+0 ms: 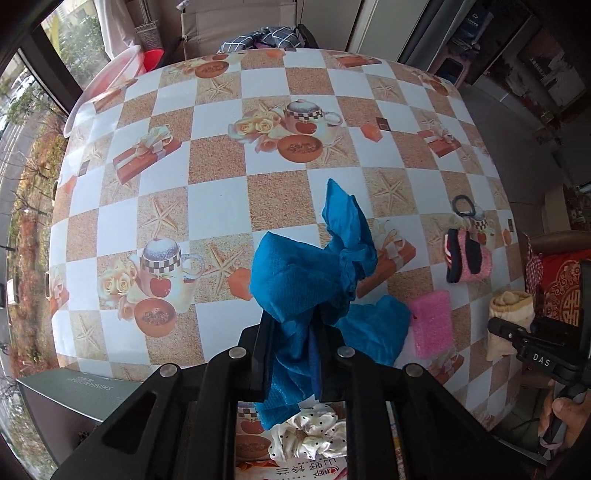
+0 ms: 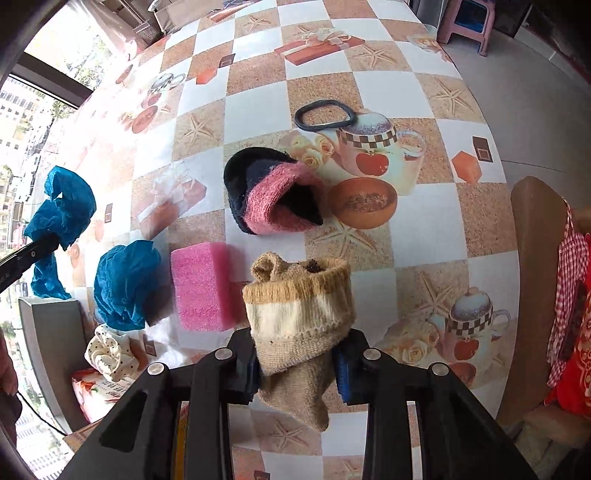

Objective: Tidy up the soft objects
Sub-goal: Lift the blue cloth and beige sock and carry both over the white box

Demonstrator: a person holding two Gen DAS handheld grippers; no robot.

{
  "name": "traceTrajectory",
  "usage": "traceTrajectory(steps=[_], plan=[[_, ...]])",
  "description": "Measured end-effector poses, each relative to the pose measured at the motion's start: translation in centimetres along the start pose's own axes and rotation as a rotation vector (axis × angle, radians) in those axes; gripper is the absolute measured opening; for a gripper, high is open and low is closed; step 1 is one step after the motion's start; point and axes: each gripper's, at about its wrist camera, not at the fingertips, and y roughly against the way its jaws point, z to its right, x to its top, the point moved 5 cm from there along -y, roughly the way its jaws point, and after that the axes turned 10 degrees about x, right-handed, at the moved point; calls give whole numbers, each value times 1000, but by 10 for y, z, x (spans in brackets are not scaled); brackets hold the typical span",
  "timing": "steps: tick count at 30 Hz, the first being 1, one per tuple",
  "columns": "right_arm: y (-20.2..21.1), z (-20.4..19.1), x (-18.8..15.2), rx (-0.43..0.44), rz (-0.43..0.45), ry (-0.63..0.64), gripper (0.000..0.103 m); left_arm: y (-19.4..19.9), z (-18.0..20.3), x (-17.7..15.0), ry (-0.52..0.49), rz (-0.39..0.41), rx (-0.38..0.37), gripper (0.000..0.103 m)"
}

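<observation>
My left gripper (image 1: pixel 293 347) is shut on a crumpled blue cloth (image 1: pixel 295 277) and holds it above the table; it also shows in the right wrist view (image 2: pixel 61 208). My right gripper (image 2: pixel 295 363) is shut on a rolled beige sock (image 2: pixel 299 317), also seen at the right in the left wrist view (image 1: pixel 509 314). On the table lie a second blue cloth (image 2: pixel 125 284), a pink sponge (image 2: pixel 203 288), a pink and black sock (image 2: pixel 275 197), a black hair tie (image 2: pixel 325 114) and a white dotted scrunchie (image 2: pixel 110 352).
The table wears a checkered tablecloth (image 1: pixel 218 192) with teapot prints. A grey-green box (image 1: pixel 74 395) stands at the near left edge, with a printed packet (image 1: pixel 291 470) beside it. A chair with red cushions (image 2: pixel 569 332) stands at the right. A pink stool (image 2: pixel 469 22) is far right.
</observation>
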Motion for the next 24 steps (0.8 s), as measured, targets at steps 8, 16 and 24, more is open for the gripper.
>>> traceTrajectory(steps=[8, 16, 24], plan=[[27, 6, -29, 25, 26, -26, 33, 31, 51, -16, -123, 64, -78, 17], [30, 16, -61, 18, 65, -61, 33, 92, 116, -48, -308, 142, -174, 17], [47, 15, -103, 8, 92, -108, 33, 135, 155, -97, -475, 193, -275, 17]])
